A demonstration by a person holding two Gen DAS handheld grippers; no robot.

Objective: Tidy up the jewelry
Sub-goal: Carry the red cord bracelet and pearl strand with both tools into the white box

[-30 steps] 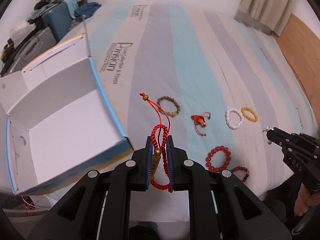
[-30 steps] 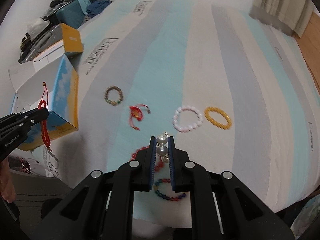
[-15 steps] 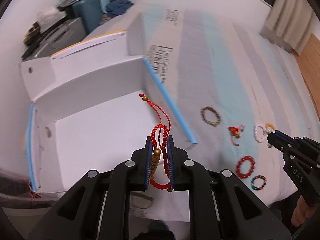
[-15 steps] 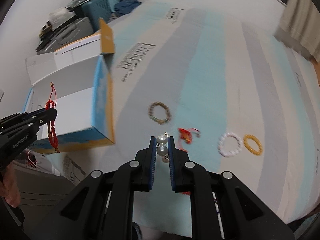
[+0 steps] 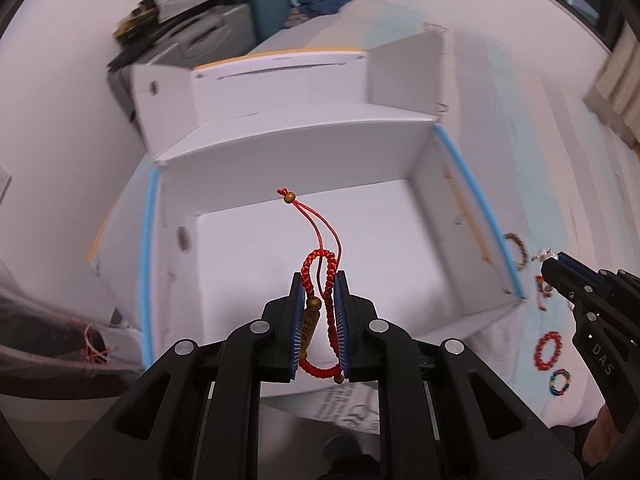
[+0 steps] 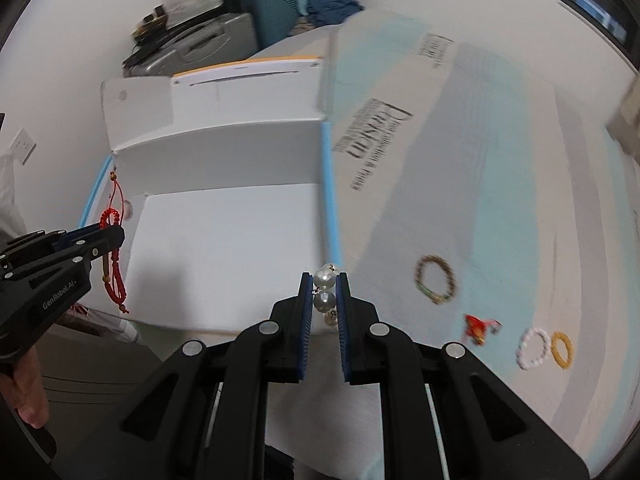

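Over the white box (image 5: 304,144), the left claw (image 5: 319,280) grips a red cord bracelet (image 5: 320,268); beside the box's blue edge, the right claw (image 6: 324,280) pinches a pearl piece (image 6: 325,290).

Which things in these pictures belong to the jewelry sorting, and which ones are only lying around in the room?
Part of the job:
- left gripper, shut on the red cord bracelet
- right gripper, shut on the pearl piece
- open white box
- bracelets on the bed: brown bead bracelet, white bead bracelet, yellow bead bracelet, red bead bracelet

Just lying about:
- teal suitcase
- blue clothes
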